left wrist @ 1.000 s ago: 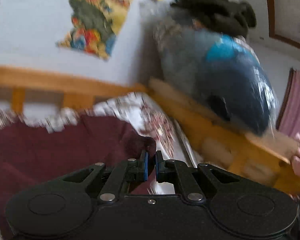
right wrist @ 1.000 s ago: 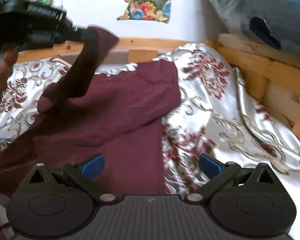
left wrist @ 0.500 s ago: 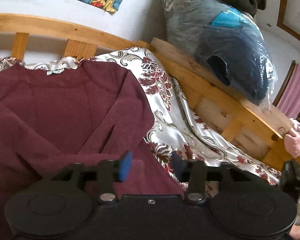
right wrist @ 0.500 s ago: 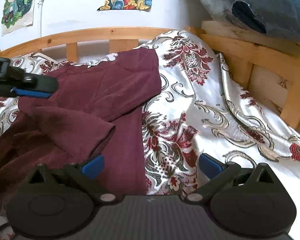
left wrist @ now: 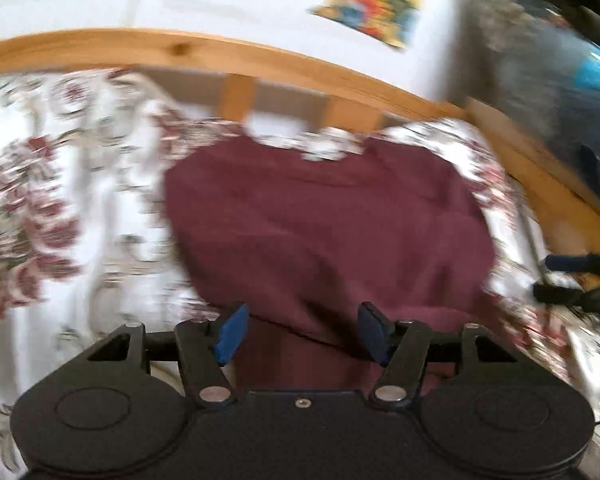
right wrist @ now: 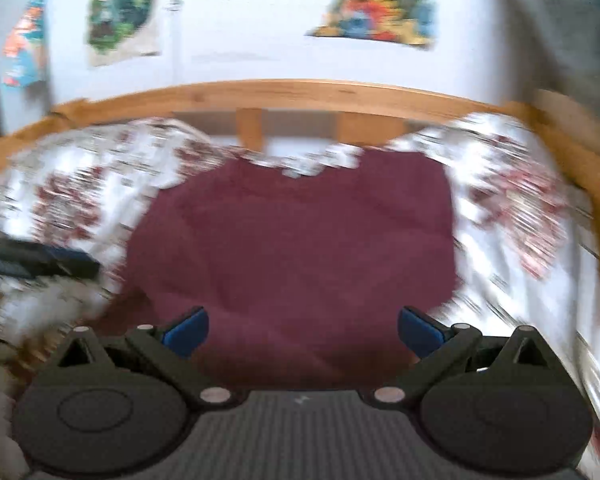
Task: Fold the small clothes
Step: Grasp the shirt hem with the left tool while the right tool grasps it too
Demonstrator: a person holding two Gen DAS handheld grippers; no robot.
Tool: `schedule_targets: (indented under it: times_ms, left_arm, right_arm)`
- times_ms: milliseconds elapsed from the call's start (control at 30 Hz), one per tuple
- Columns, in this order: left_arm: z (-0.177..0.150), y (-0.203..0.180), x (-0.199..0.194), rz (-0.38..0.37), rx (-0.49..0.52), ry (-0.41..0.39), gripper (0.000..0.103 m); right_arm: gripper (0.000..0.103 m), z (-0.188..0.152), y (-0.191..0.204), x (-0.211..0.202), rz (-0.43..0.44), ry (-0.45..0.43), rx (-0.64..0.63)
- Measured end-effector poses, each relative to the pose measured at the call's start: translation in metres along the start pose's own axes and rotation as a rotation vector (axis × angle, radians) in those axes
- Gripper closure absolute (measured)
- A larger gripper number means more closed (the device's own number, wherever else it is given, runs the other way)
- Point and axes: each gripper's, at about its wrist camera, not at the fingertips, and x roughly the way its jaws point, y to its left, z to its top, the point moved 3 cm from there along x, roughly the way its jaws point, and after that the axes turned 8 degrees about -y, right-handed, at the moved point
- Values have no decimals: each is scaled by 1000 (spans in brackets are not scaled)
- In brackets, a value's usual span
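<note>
Maroon garment (right wrist: 296, 248) dead centre on the floral bedspread (right wrist: 516, 216), neckline up at twelve o'clock by the wooden bed rail (right wrist: 292, 96), lower edge down at six o'clock, right under both tools. Both views smeared with motion blur, so fine creases hard to read. Left gripper (left wrist: 302, 330) hanging above the near edge, blue pads well apart, nothing between them. Right gripper (right wrist: 302, 332) likewise spread wide and empty, hovering over the bottom hem; seen from the left camera, off at three o'clock (left wrist: 580, 280). Cloth looking already narrowed into a rough rectangle, sides apparently tucked in, a soft ridge running across the middle, surface matte and slightly fuzzy, probably a knit that drapes and clings a little. Likely next step: pinching the two lower corners, one at seven o'clock, one at five o'clock, and carrying them up towards twelve. Worth grabbing all layers at once, taking both corners level, lifting just enough to clear the fabric beneath, then laying the hem square on the neckline. Slippery-looking sheet underneath, so a dragged corner could pull the whole piece askew.
</note>
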Motion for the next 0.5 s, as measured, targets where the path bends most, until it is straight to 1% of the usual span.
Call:
schedule_targets:
  times_ms: [67,133,167,233,300,367,433,467,500]
  left_arm:
    - [1,27,16,29,-62,17,53]
    - [5,47,33,30,-125,40,57]
    - [7,54,39,24,-146,39,58]
    - [11,63,49,-16,-183,27,58]
    - [15,66,57,-32,-181,23,60]
    - [14,69,63,-26,-175,33,61]
    - [10,74,67,-32,-187,45,63]
    - [7,76,69,-36,-197,51,63]
    - [7,78,70,-41,-209,55,63]
  right_arm:
    - [0,32,4,21,75,68,2]
    - [2,61,13,45,107,171,-8]
    - [4,76,20,58,117,217,-19]
    - [8,101,34,82,144,271,-43]
    - [12,124,55,114,176,285,-93]
    - [22,135,78,148,201,270,-153]
    - [28,139,97,185,239,259,-177]
    - [33,141,106,203,270,255,-173]
    - [34,141,114,218,294,251,-164]
